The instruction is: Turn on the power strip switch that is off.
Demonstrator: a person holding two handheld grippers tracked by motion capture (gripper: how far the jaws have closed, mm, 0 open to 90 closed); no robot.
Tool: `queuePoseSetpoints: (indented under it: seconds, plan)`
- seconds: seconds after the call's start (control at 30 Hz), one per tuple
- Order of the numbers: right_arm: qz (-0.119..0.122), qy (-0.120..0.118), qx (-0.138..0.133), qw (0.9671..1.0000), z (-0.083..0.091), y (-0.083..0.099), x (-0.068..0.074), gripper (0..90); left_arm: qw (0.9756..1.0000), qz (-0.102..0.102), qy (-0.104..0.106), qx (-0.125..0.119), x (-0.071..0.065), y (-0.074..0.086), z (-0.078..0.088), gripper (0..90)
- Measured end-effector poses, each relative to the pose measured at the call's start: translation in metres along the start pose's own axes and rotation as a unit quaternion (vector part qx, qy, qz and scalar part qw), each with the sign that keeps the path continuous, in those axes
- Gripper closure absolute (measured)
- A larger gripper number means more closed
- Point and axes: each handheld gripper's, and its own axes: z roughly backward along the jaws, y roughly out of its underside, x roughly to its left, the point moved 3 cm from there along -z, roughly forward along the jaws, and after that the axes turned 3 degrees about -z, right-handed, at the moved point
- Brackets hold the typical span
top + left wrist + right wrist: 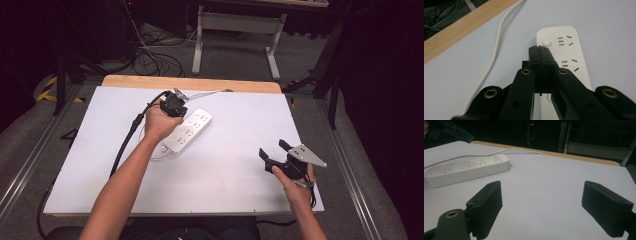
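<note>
while the left claw was pressed closed over the white power strip, the right claw hung wide open above the worktop.

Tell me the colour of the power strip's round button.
White, matching the power strip; the round button shows best in the left gripper view.
</note>
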Motion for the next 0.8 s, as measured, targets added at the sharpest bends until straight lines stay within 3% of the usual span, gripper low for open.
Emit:
queuePoseSetpoints:
  seconds: [0.4, 0.7, 0.8]
  plan:
    - [-0.001, -0.001, 0.000, 1.0000, -0.001, 0.000, 0.000, 17.2, 0.9994, 0.007, 0.018, 0.031, -0.012, 0.002, -0.025, 90.0]
    - [0.003, -0.001, 0.006, 1.0000, -0.001, 0.001, 0.001, 18.1, 0.9994, 0.025, 0.020, 0.013, -0.010, 0.000, -0.028, 90.0]
    - [0.001, 0.002, 0.005, 1.0000, 0.000, 0.001, 0.000, 16.9, 0.9995, 0.018, 0.014, 0.022, -0.011, 0.004, -0.032, 90.0]
